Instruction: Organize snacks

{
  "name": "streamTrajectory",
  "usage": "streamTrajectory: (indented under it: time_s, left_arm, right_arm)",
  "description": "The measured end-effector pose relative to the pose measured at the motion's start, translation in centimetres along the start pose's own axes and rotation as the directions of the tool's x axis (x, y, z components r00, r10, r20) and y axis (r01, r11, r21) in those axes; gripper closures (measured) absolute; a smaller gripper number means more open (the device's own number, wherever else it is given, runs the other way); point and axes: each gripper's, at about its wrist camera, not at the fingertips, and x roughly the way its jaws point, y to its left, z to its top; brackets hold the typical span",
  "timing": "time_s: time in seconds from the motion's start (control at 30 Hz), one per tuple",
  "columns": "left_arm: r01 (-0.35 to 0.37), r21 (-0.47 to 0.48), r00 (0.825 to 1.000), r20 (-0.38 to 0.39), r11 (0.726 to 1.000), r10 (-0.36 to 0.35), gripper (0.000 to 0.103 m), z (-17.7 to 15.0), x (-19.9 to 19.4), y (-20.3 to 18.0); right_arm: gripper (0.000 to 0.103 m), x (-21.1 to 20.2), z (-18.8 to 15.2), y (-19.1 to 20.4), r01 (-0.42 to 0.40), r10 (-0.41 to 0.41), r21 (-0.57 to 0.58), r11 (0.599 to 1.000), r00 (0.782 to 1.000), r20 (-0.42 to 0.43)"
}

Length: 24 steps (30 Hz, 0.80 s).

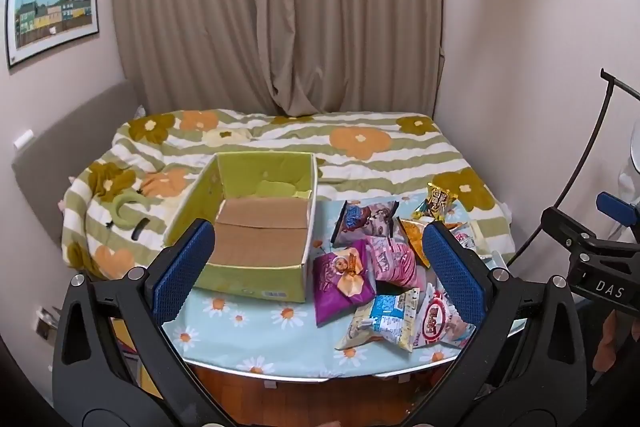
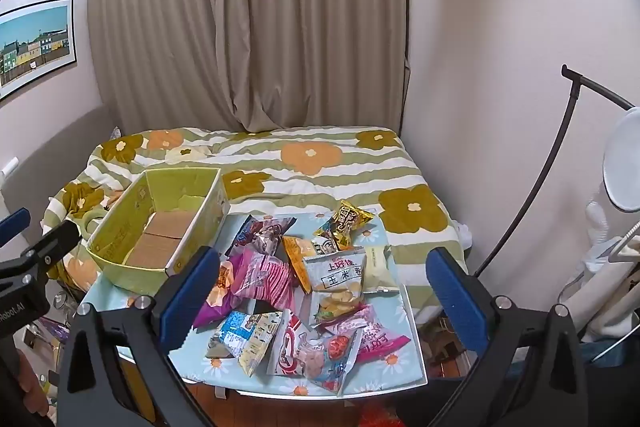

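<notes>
Facing a bed (image 1: 360,143) with a flowered quilt, I hold both tongs above a small table (image 1: 248,343) near me. On its left stands an open green box (image 1: 248,227); the snack packets (image 2: 304,291) lie heaped to its right. My left gripper (image 1: 316,271) and right gripper (image 2: 320,291) gape wide, gripping nothing.

Snack packets (image 2: 304,291) heaped beside empty green box (image 2: 160,223)

I read "DAS" on the right tongs' (image 1: 608,291) black body, "Robot.AI" on the left tongs' (image 2: 18,311) body, and "玉米" on a white snack bag (image 2: 338,279).
</notes>
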Motion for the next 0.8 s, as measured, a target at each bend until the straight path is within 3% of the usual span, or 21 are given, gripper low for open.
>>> streamTrajectory:
  time_s: [0.8]
  left_arm:
    - [-0.038,0.015,0.999,0.012,0.999,0.038,0.001,-0.54,-0.02,-0.89]
  right_arm:
    - [0.000,0.27,-0.02,0.02,-0.005,0.005,-0.002,1.000,1.000,-0.009]
